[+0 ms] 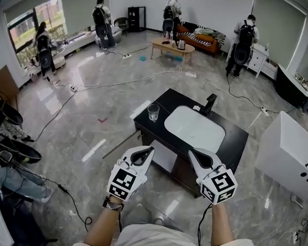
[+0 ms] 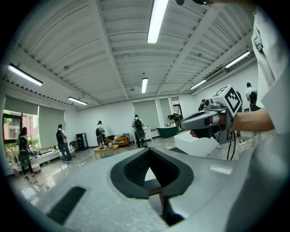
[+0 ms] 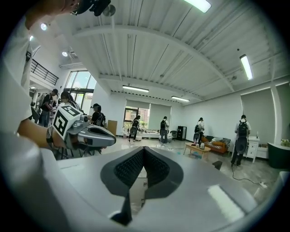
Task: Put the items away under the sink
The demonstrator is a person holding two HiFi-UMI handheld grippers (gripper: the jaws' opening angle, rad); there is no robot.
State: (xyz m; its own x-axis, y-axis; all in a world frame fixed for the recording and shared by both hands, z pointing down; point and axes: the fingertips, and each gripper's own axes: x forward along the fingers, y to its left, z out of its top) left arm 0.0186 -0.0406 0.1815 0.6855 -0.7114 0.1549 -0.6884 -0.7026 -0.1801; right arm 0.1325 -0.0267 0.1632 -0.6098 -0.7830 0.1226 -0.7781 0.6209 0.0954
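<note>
Head view: we see a black, flat-topped sink counter (image 1: 235, 140), set at an angle in the centre of the frame. It holds a white, rounded-rectangular basin (image 1: 194, 127). A black angular faucet (image 1: 210, 104) stands at the basin's upper right edge. The floor (image 1: 91, 129) is glossy grey stone-look tile that reflects the ceiling lights.

A clear, cylindrical glass (image 1: 153, 112) stands upright on the counter's left corner, just beside the basin and apart from it.

The left gripper (image 1: 145, 153) and the right gripper (image 1: 194, 155) sit side by side at lower centre, both pointing up the frame toward the counter. Their shells are smooth pale grey plastic. The glass lies up-frame of the left gripper's tips, well apart from them, and up and to the left of the right gripper.

In the left gripper view, the left gripper (image 2: 149, 156) has its tips pressed together with nothing between them. Its dark pads (image 2: 135, 167) carry a fine dotted texture. In the right gripper view, the right gripper (image 3: 143, 154) is likewise pressed together and empty, with the same dotted pads (image 3: 129, 166).

The only print we can make out is the black-and-white square marker pattern on the left cube (image 1: 121, 184) and the right cube (image 1: 219, 186). The black marks on the white cabinet (image 1: 293, 157) at right are not legible.
</note>
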